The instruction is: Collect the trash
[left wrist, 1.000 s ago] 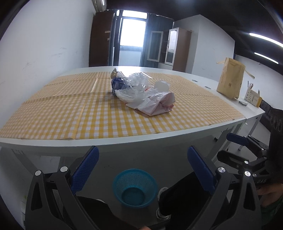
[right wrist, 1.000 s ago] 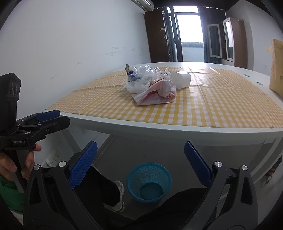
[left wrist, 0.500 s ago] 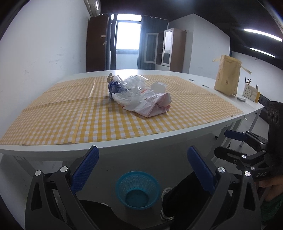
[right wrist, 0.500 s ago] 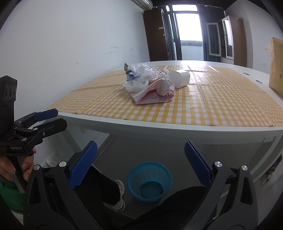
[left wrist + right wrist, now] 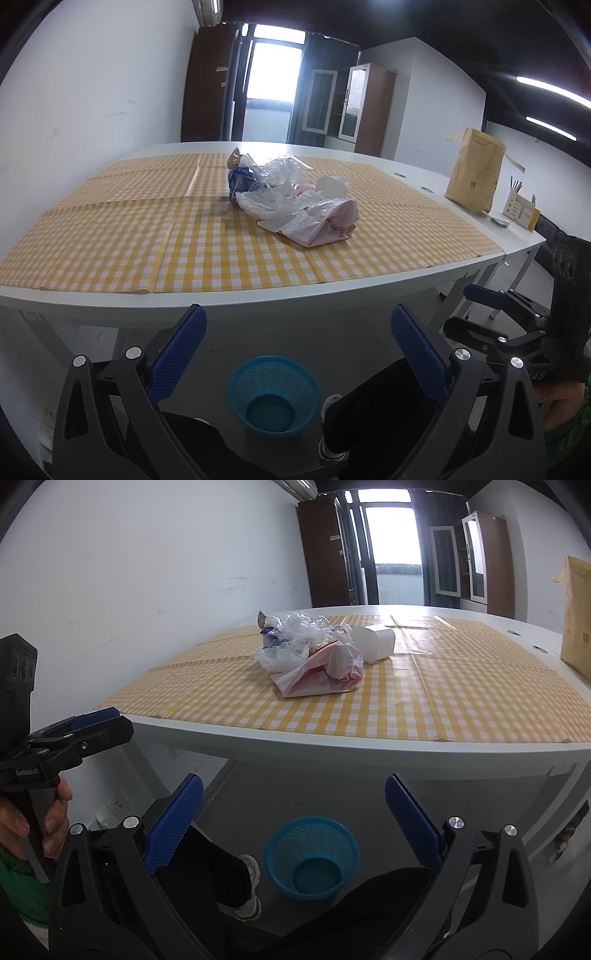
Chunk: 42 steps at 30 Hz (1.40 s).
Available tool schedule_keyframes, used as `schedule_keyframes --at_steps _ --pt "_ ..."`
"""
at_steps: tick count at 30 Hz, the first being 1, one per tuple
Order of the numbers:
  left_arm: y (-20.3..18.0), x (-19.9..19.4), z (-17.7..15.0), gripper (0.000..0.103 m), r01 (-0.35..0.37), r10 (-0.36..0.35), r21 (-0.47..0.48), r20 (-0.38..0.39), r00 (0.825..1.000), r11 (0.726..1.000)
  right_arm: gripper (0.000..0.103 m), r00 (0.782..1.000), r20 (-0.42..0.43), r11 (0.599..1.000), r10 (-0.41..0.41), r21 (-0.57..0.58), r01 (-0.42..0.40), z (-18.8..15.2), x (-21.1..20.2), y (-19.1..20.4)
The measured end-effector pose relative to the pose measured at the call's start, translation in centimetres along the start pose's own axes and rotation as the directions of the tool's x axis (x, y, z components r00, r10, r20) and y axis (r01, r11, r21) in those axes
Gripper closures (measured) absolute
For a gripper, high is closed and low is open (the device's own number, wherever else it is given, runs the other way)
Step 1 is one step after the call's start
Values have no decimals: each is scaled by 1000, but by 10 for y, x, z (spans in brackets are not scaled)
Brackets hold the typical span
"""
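Both tools, left (image 5: 298,349) and right (image 5: 294,819), stay spread, now slightly nearer the trash pile (image 5: 295,201).

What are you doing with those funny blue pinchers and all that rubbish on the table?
A person holds a tool in each hand to collect trash. Both the left tool and the right tool are open and empty, below the table edge. The trash pile of crumpled bags lies untouched on the checked cloth. A blue basket waits on the floor.

Bags (image 5: 295,206): crinkled glossy plastic. Tablecloth (image 5: 147,240): smooth, slightly shiny checked sheet. Basket (image 5: 273,391): blue plastic mesh. Envelope (image 5: 474,170): matt brown paper.
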<state>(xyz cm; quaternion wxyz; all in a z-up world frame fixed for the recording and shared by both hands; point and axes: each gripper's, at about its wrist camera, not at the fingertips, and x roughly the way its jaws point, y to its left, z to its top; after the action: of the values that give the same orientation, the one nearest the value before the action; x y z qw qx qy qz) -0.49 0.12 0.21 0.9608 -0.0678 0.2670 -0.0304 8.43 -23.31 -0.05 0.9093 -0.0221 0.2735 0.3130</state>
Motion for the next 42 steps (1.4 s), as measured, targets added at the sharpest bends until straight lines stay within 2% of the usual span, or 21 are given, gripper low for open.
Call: schedule_keyframes --at_steps 10,16,22,29,42 --pt "4 -4 1 6 2 -1 -31 35 999 1000 9 1000 5 1000 10 2 -10 2 -1 -1" --pt "13 -2 20 6 -1 4 -41 62 998 999 9 1000 21 1000 0 6 0 20 3 -6" --pt "24 15 41 6 -26 28 -43 61 998 999 9 1000 24 1000 12 20 -12 44 18 -12" --pt "42 44 57 6 7 -4 -95 32 999 995 9 1000 3 1000 17 25 -17 62 45 -20" --pt "53 91 116 6 2 0 -53 45 999 999 9 998 -41 995 47 91 -43 94 92 -28"
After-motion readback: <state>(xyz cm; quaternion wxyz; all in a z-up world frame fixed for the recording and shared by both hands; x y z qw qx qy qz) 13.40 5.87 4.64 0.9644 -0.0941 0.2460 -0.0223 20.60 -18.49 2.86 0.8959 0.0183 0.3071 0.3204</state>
